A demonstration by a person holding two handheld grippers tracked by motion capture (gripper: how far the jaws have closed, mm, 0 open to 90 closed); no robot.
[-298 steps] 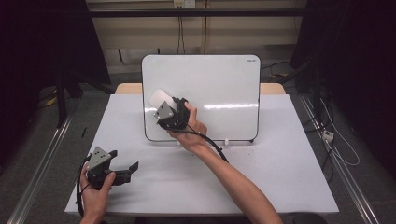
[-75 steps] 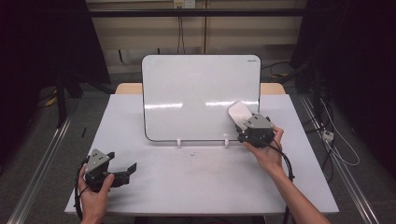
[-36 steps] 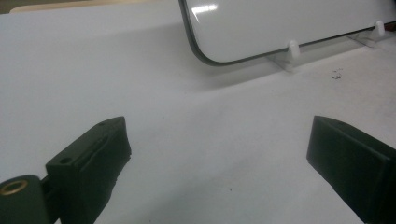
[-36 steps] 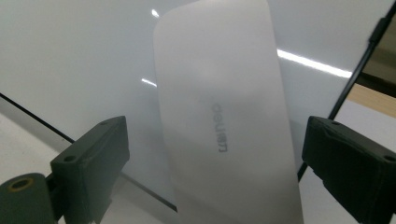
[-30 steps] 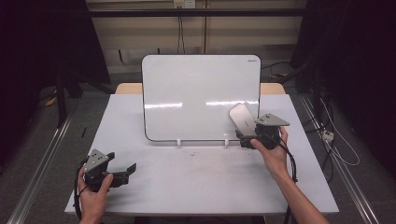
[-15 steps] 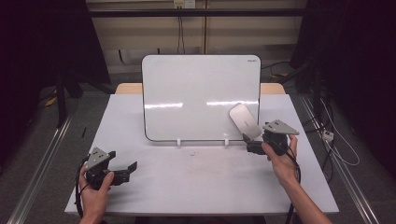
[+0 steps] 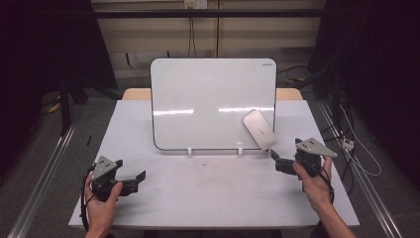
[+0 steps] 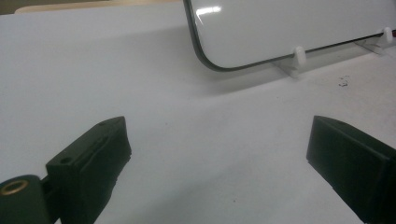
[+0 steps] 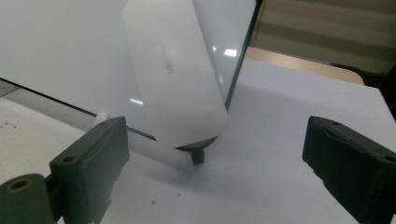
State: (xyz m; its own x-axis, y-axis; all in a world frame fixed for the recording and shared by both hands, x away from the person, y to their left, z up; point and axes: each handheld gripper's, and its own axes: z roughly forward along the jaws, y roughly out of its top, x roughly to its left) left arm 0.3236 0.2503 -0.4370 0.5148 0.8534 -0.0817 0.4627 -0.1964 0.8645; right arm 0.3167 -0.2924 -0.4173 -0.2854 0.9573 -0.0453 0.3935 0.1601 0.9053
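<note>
Withdrawn from the eraser (image 7: 259, 129), right gripper (image 7: 277, 159) now spread and empty; eraser clings at whiteboard's (image 7: 208, 94) lower right corner (wiping seemingly done); left gripper (image 7: 138, 178) spread, idle near left.

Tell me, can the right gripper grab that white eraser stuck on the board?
Probably yes. The right gripper is open, and the eraser on the whiteboard sits straight ahead between its fingers with only bare table in between.
</note>
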